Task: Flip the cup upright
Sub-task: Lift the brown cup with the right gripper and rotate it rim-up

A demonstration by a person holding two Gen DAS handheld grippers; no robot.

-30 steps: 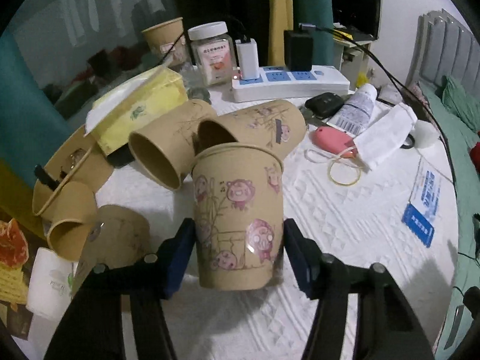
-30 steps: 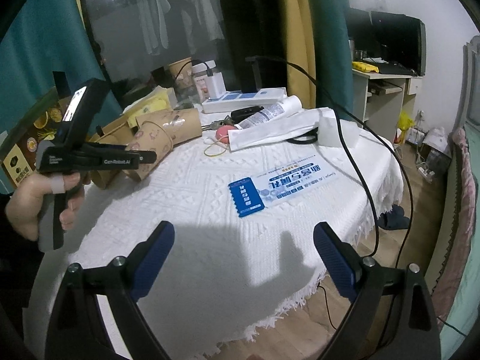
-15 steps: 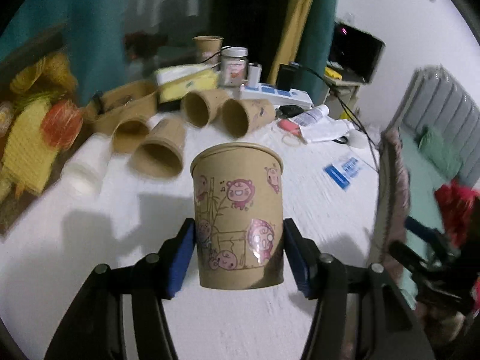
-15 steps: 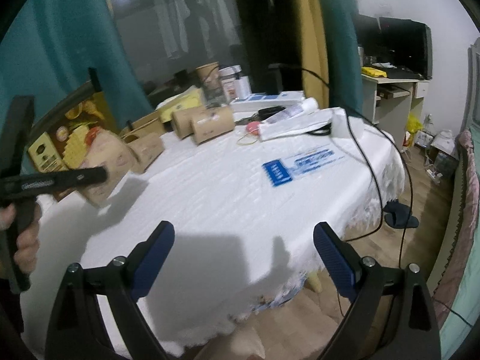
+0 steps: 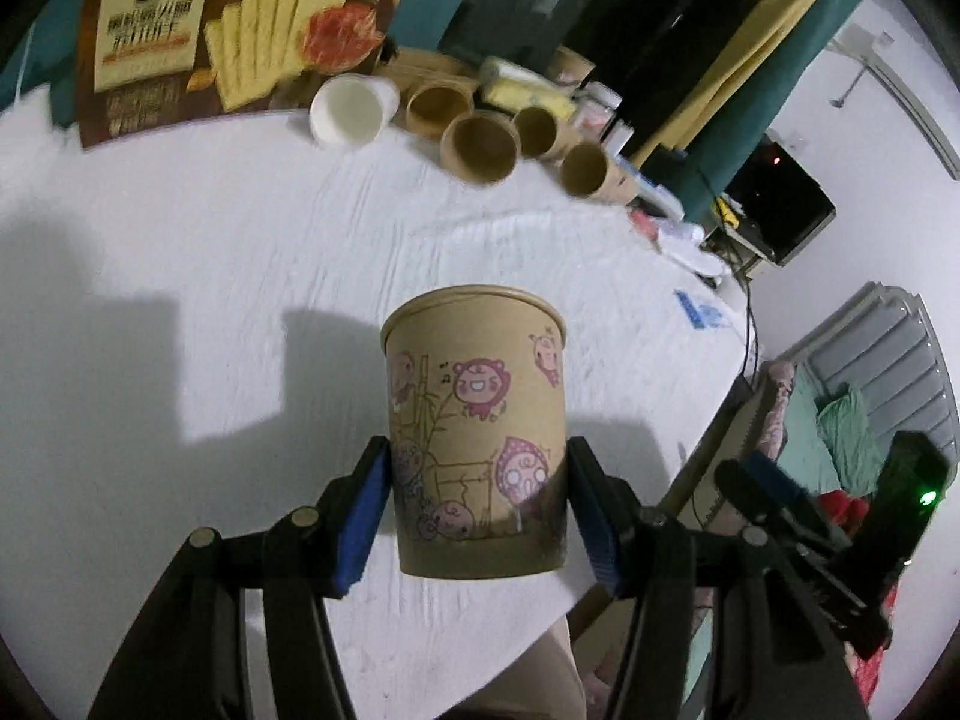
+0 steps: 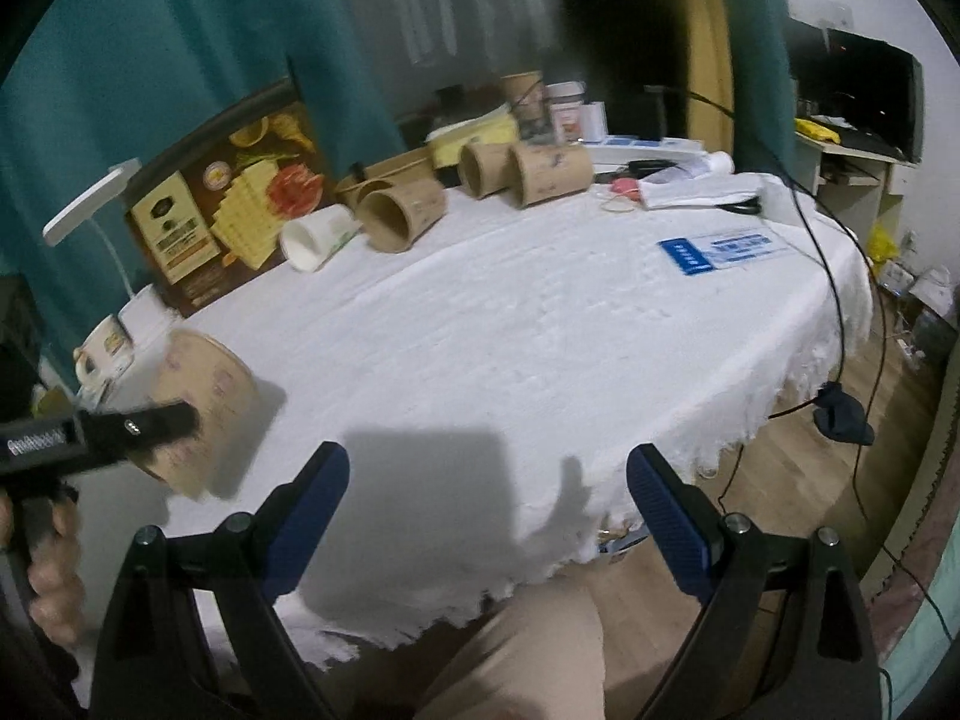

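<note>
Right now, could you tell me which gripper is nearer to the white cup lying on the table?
Left. The left gripper holds a brown cup nearer the white cup; the right gripper hangs open, farther back at the table's edge.

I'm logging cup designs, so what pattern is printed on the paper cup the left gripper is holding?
Pink cartoon characters with bamboo on the brown paper cup; the left wrist view shows it best.

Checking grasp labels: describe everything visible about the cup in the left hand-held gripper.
The cup looks like brown kraft paper with a rolled rim and pink cartoon figures and bamboo sketches printed on its side. The left hand-held gripper clamps its lower half between blue pads. Nothing else visibly touches it. In the blurred right wrist view it tilts above the white tablecloth.
</note>
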